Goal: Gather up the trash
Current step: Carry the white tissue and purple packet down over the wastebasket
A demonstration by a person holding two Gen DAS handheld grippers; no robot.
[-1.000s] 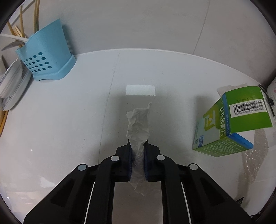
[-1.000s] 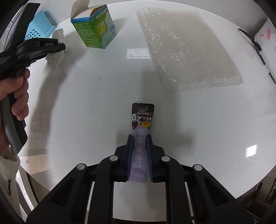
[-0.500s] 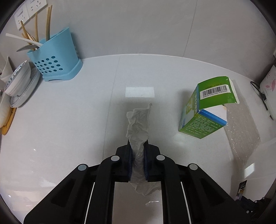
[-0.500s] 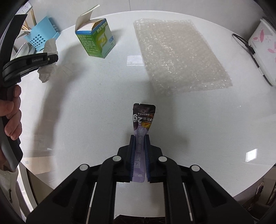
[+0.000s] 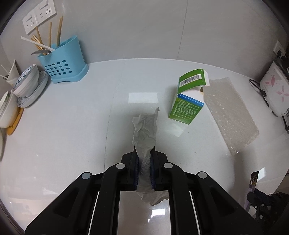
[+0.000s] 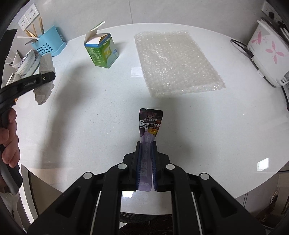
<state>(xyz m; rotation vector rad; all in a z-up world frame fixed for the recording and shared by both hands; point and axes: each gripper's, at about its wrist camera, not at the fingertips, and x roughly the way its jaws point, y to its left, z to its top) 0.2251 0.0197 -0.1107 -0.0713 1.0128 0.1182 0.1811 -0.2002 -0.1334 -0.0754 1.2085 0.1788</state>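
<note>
1. Left gripper (image 5: 144, 153) has its fingers (image 5: 135, 163) clamped on a crumpled white tissue (image 5: 145, 131); the wad sticks out past the tips and a bit trails out behind them too; it's up off the white counter (image 5: 72, 126), not touching it.
2. Right gripper (image 6: 146, 146) has its fingers (image 6: 138, 159) squeezed onto a purple snack wrapper (image 6: 150, 124); the dark printed end pokes forward past the tips, also lifted clear of the counter.
3. From the right wrist view you can see the left gripper off at the left edge with the tissue hanging from it, plus the person's hand (image 6: 9, 141) wrapped round the handle.
4. Still sitting on the counter: a green carton (image 5: 187, 101) standing upright with its top flap open, and a sheet of bubble wrap (image 5: 231, 113) lying flat just beside it on the right.
5. Back left corner has a blue cutlery holder (image 5: 63, 61) with chopsticks and spoons in it; stacked bowls and plates (image 5: 25, 85) next to that, near the wall.
6. Far right there's a white appliance with pink flower print (image 6: 267, 54), cable running off it; wall sockets (image 5: 38, 16) up top left.
</note>
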